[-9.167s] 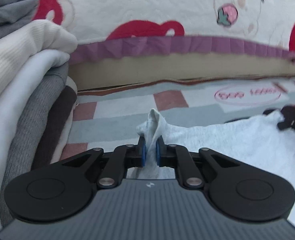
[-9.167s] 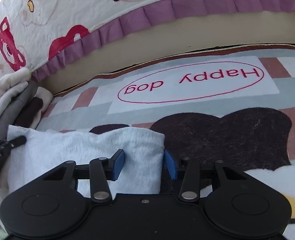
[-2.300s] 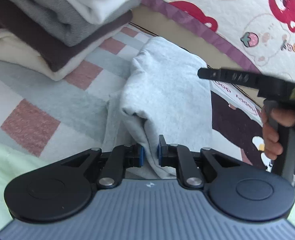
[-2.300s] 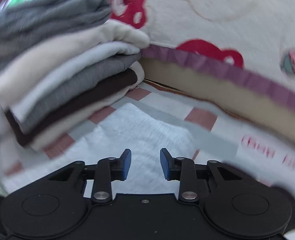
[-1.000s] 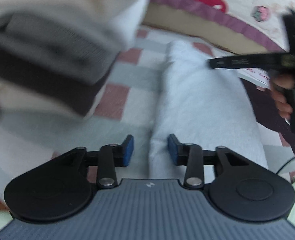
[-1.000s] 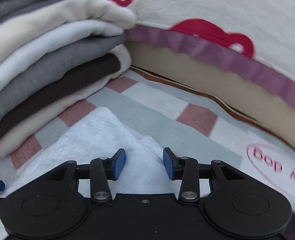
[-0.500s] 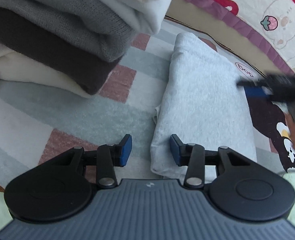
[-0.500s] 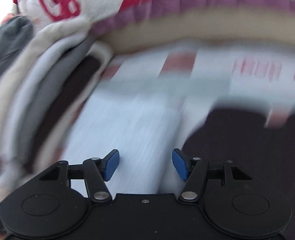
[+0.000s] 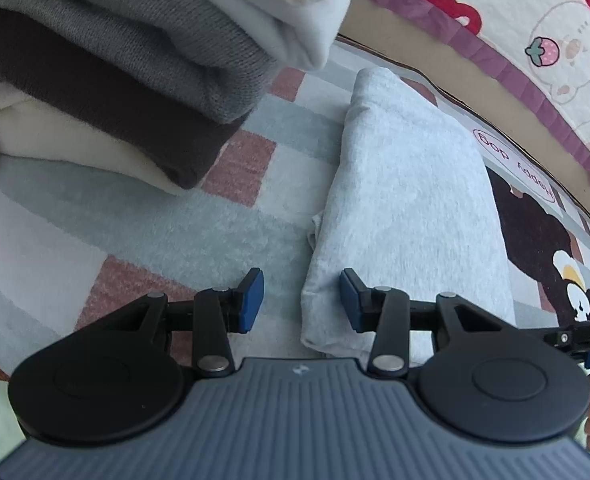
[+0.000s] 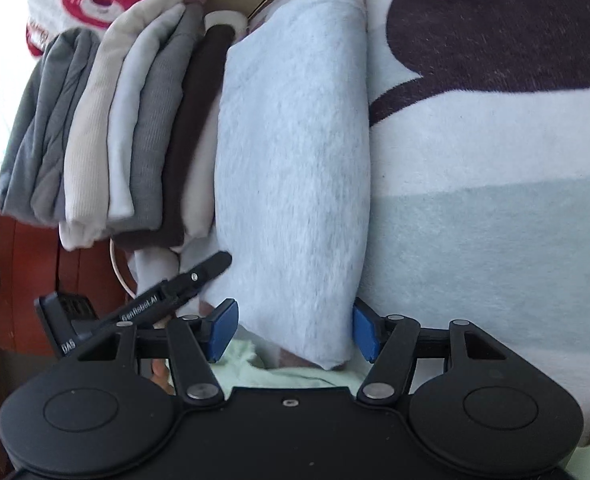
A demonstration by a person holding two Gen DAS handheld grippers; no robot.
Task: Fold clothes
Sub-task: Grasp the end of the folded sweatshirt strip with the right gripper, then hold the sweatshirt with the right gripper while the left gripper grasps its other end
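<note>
A light grey garment [image 9: 407,208] lies folded into a long rectangle on the patterned blanket [image 9: 95,216]. My left gripper [image 9: 301,300] is open, its jaws straddling the near left edge of the fold without pinching it. In the right wrist view the same garment [image 10: 295,160] runs away from me. My right gripper [image 10: 293,330] is open wide, one blue pad on each side of the garment's near end. The left gripper's black finger [image 10: 203,270] shows at that view's left.
A stack of folded clothes [image 9: 107,60] in grey, brown, cream and white rises to the left, close beside the garment [image 10: 115,140]. A quilt with red bears and a purple frill [image 9: 475,52] lies behind. A pale green cloth [image 10: 255,368] lies under the right gripper.
The left gripper let go of the garment's edge and opened, then widened slightly. The right gripper swung round from the stack side to the garment's near end and opened wider.
</note>
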